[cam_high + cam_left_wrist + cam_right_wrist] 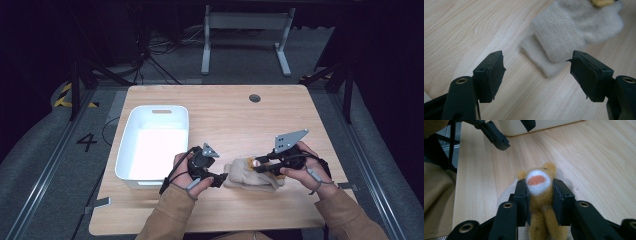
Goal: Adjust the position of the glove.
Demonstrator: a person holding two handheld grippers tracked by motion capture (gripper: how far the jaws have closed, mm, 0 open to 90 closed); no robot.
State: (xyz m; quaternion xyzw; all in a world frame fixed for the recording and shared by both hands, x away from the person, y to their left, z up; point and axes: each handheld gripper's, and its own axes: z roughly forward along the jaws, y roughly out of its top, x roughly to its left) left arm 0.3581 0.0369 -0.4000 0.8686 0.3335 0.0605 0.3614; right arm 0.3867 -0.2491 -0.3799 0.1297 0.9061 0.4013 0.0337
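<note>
A small tan plush toy (541,200) with a white muzzle and an orange mouth sits between the jaws of my right gripper (539,186), which is shut on it. In the high view the toy (251,162) is held over a beige knitted cloth (247,179) lying near the table's front edge. My left gripper (220,178) stands at the cloth's left end. Its jaws are open and empty, with the folded knitted cloth (559,37) lying just beyond the left gripper (536,65).
A white plastic bin (152,142) stands on the wooden table (240,115) at the left, just beyond my left hand. A round grommet hole (255,98) sits near the far edge. Floor cables and a table frame lie beyond.
</note>
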